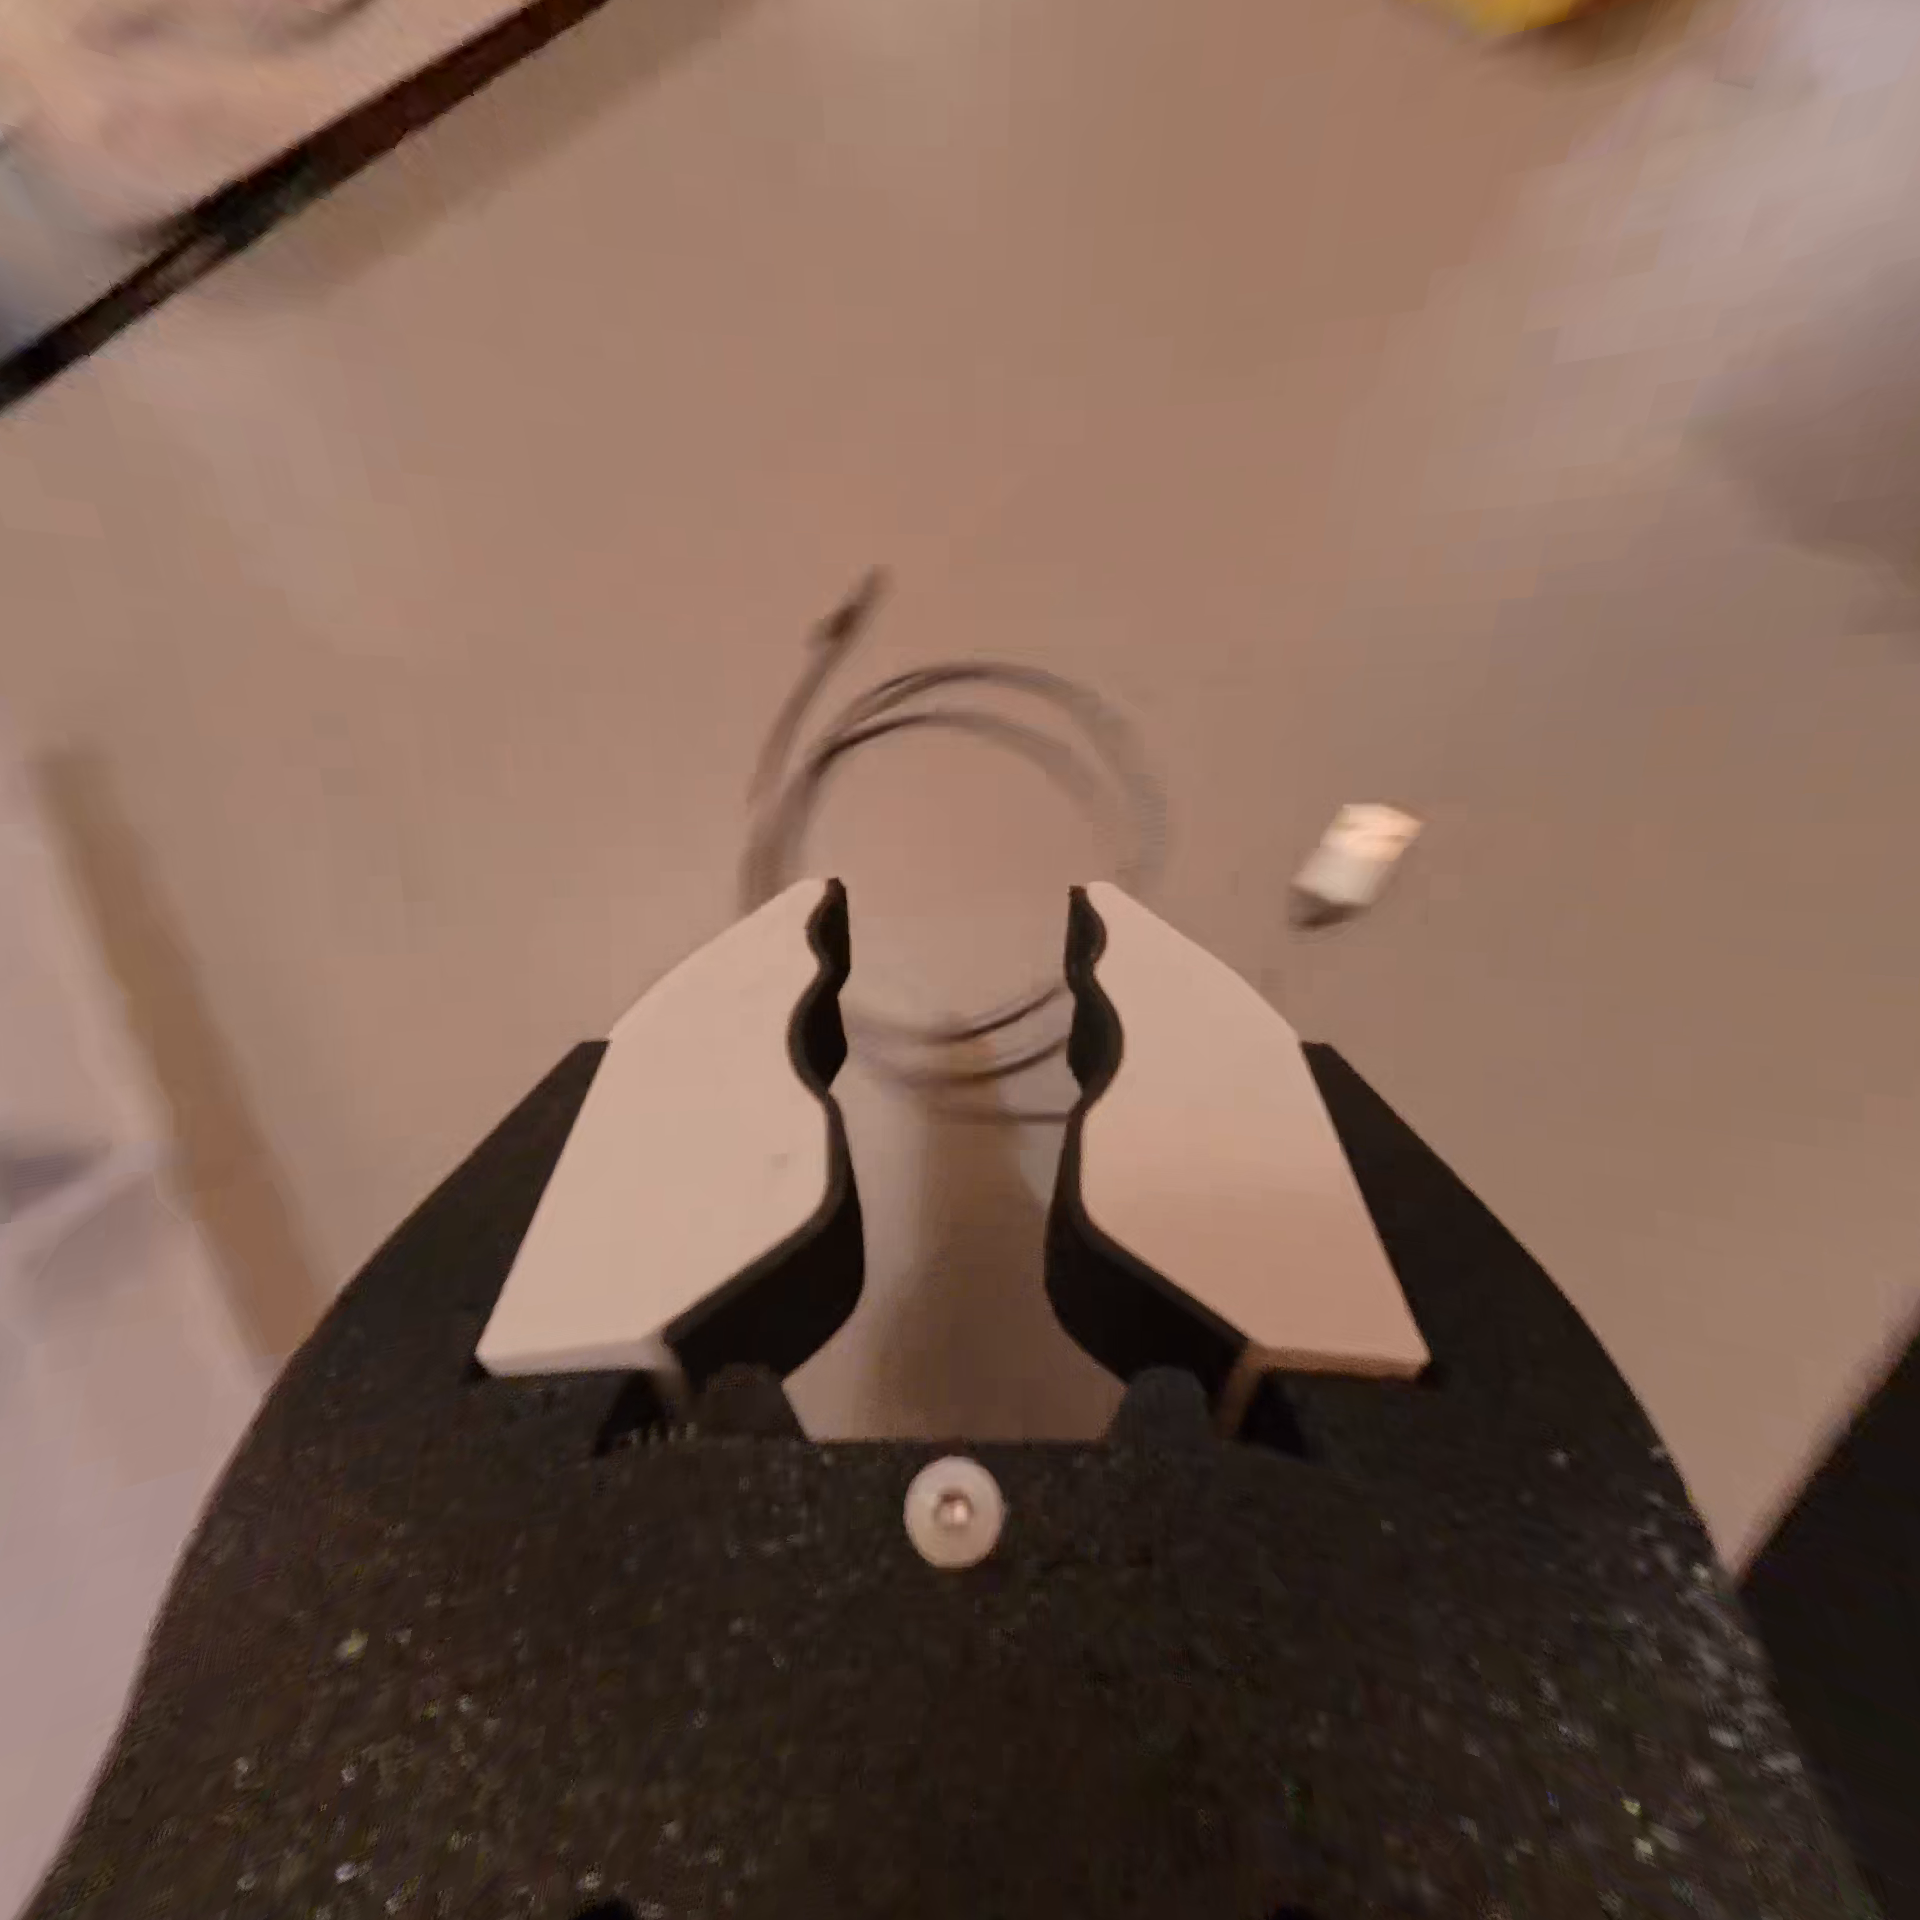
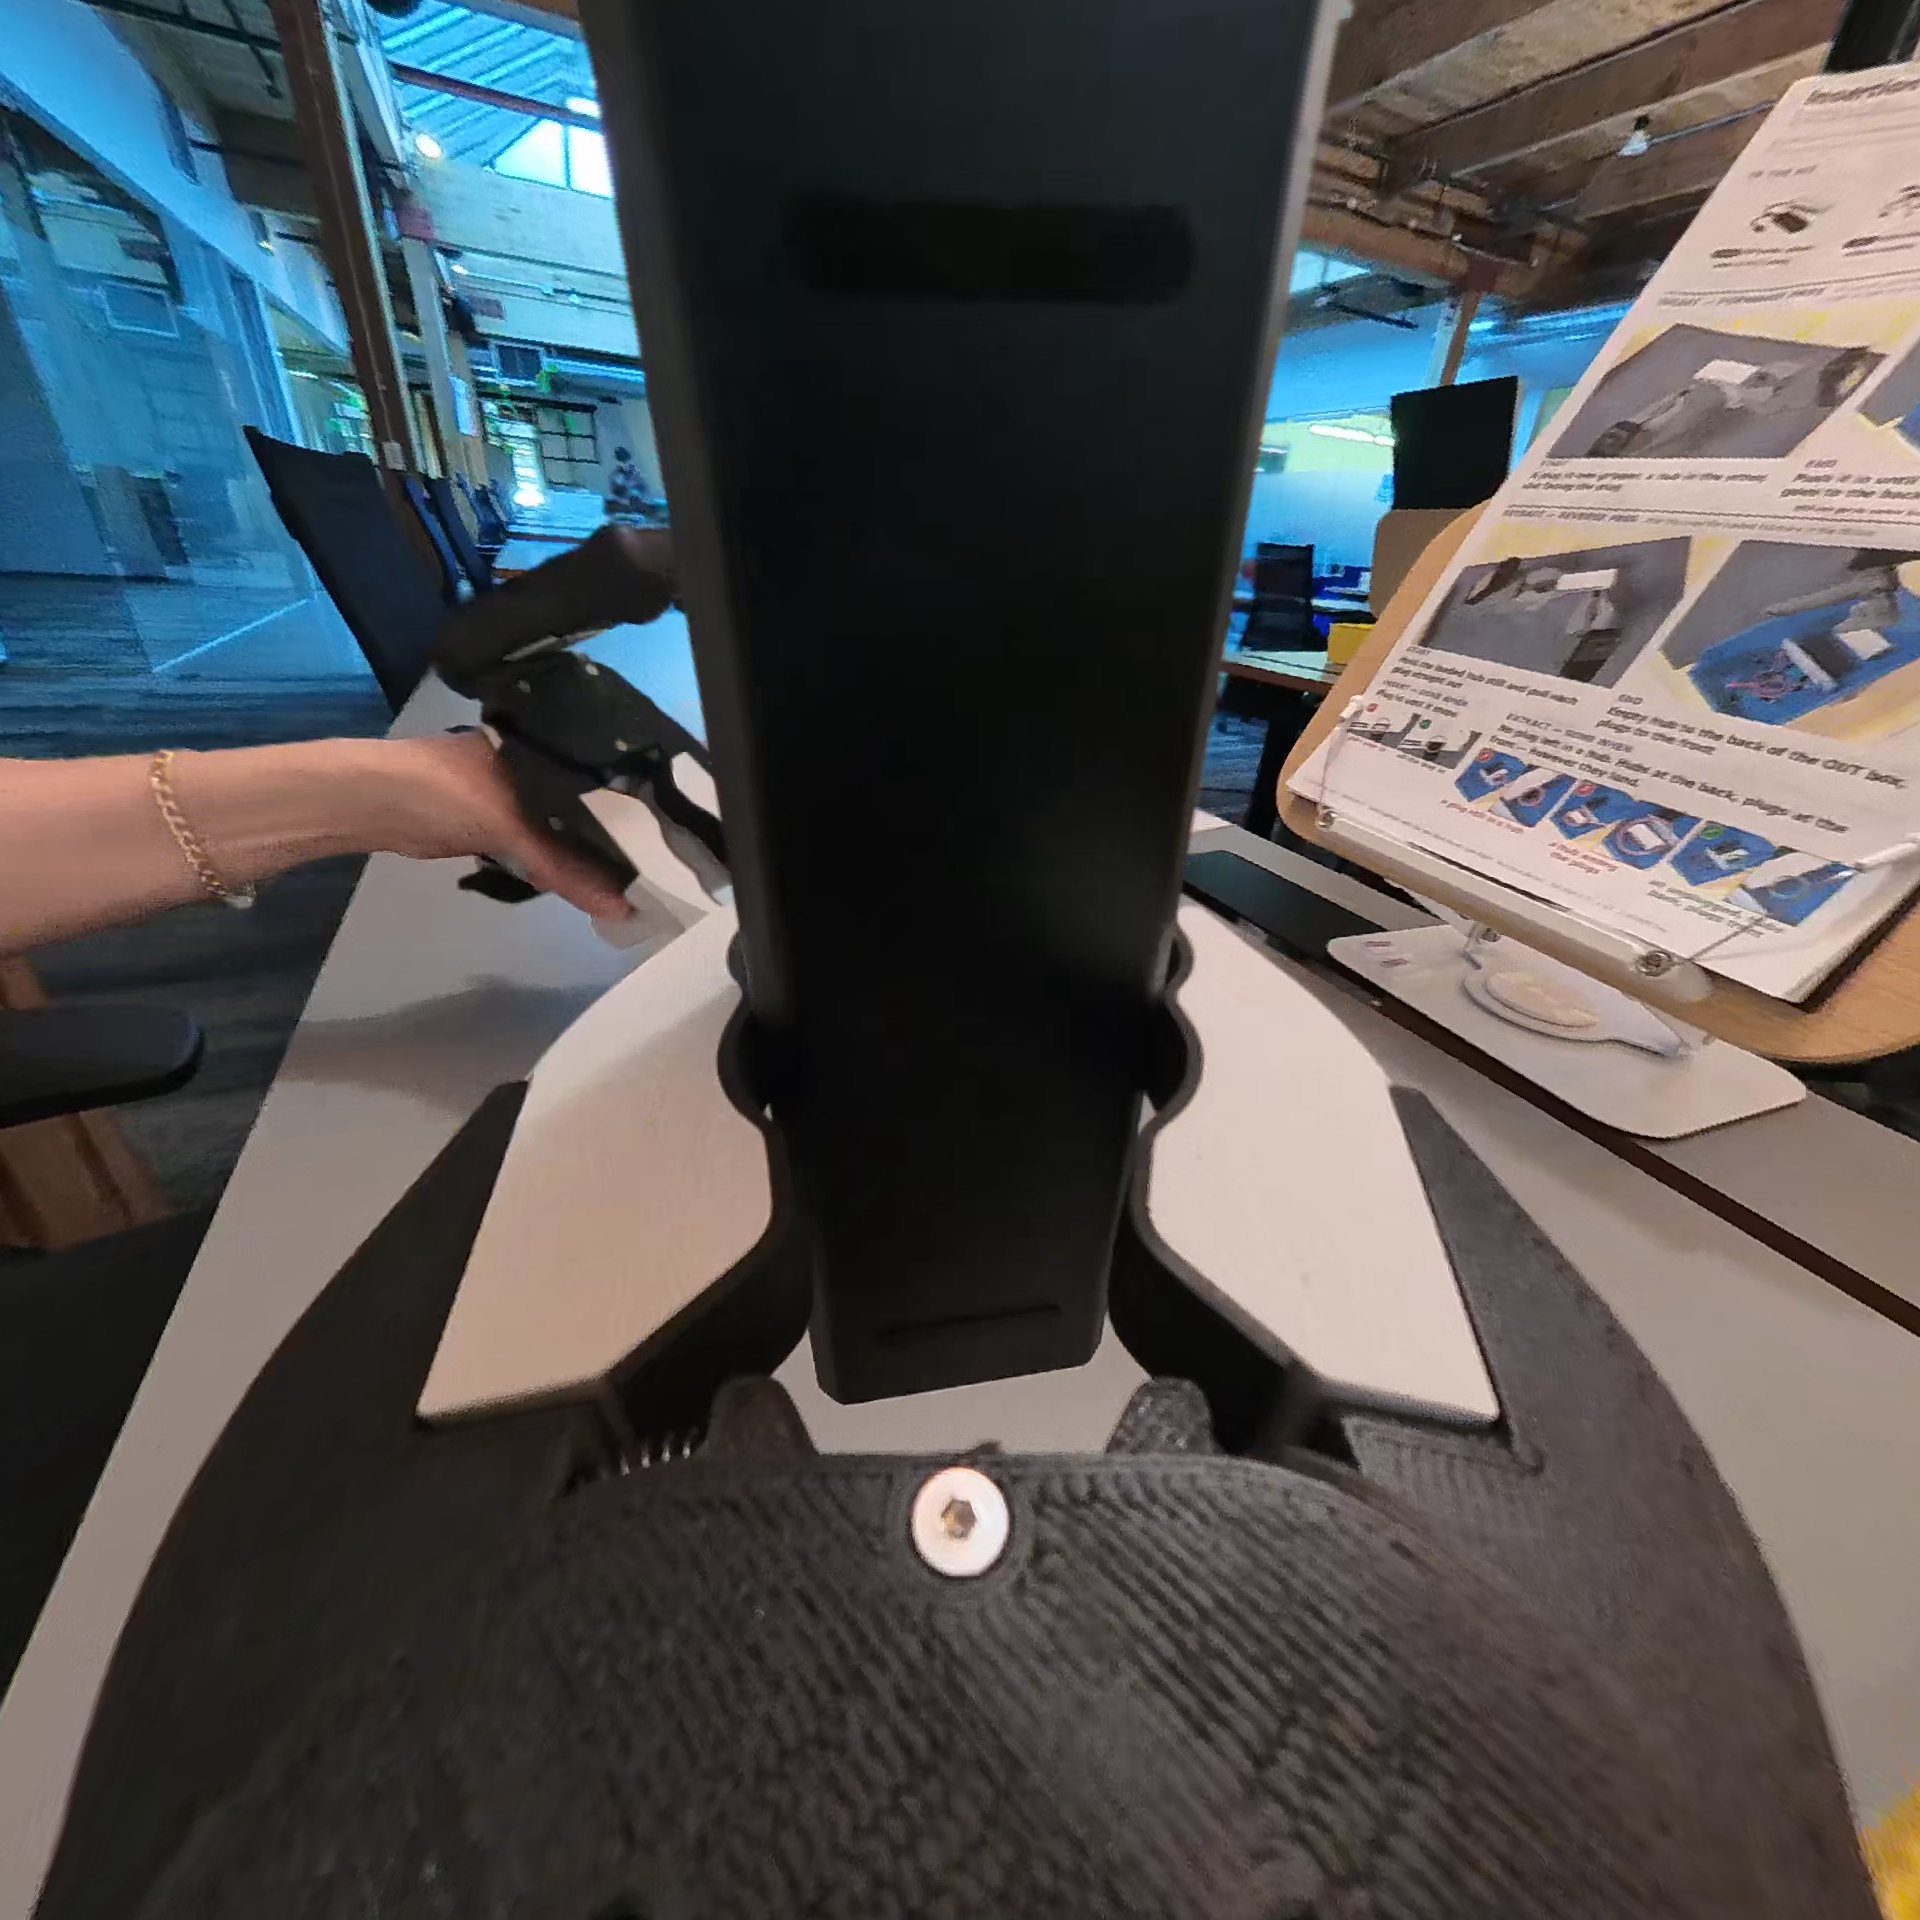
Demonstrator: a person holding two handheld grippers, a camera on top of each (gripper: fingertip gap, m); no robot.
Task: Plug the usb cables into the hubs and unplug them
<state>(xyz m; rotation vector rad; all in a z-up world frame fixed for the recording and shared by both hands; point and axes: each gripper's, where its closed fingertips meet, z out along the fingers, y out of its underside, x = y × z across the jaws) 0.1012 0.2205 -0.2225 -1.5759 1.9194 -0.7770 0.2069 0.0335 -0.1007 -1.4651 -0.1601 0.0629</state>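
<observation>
The left hand-held gripper (image 1: 958,904) hangs open and empty over the counter (image 1: 416,623). The coiled cable (image 1: 966,727) lies at 12 o'clock, its white plug (image 1: 1351,862) at 2 o'clock. The right hand-held gripper (image 2: 961,997) squeezes a black hub (image 2: 956,623), pointing it forward.

Large open hall beyond a pale grey table (image 2: 343,997) with a dark seam along its far edge. Exposed wooden beams (image 2: 1507,135) overhead, skylights (image 2: 551,156) letting in bluish daylight, small ceiling lamps lit. Tall glass wall (image 2: 114,395) on the left, a brown pillar (image 2: 343,239) beside it. Dark office chairs (image 2: 343,561) lined along the table's left side, an armrest (image 2: 94,1049) nearer. Grey carpeted floor (image 2: 177,717) below. To the right, a wooden stand (image 2: 1766,1029) on a white base carrying a printed sheet (image 2: 1683,540). More desks and a dark monitor (image 2: 1455,442) further back.
</observation>
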